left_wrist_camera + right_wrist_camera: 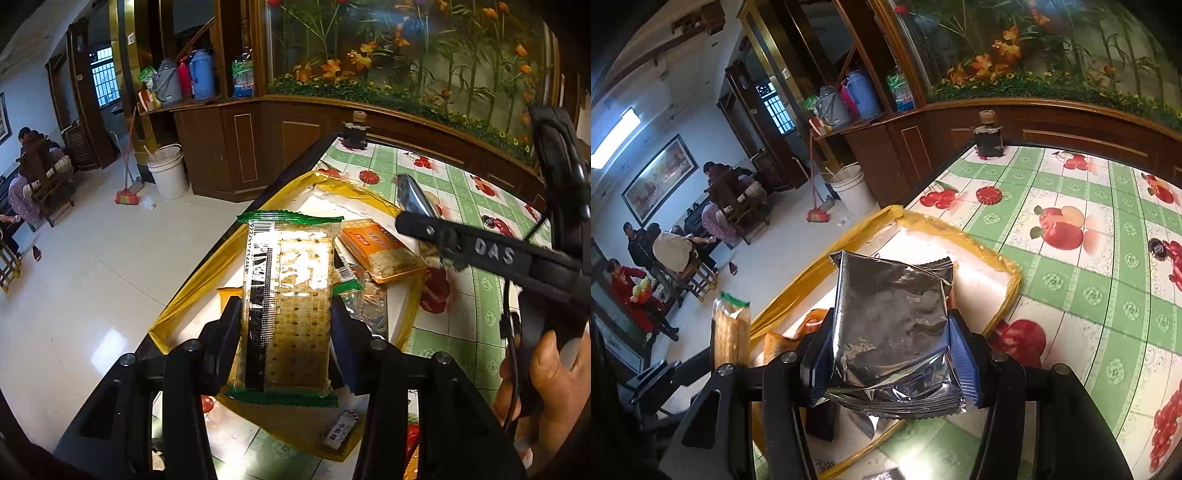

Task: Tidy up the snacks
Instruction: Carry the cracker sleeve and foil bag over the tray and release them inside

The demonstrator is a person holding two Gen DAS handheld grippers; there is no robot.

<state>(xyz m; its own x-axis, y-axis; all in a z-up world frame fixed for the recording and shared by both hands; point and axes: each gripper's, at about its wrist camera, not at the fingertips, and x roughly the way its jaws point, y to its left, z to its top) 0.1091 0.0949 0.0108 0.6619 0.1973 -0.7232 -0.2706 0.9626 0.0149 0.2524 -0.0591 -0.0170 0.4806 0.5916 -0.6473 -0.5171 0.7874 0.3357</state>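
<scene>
My left gripper (286,317) is shut on a green-edged clear pack of crackers (288,295) and holds it above a white tray with a yellow taped rim (192,288). An orange cracker pack (380,249) and another green-edged pack (349,278) lie in the tray. My right gripper (890,347) is shut on a silver foil snack pack (892,325) over the same tray (1008,273). The right gripper also shows in the left wrist view (413,210), holding the silver pack (412,195) over the tray's right side. The cracker pack shows edge-on in the right wrist view (729,332).
The tray sits at the left edge of a table with a green and white fruit-print cloth (1089,229). A dark bottle (988,134) stands at the far table edge. A small white packet (340,430) lies near the tray's front. Wooden cabinets, a white bucket (168,171) and seated people are beyond.
</scene>
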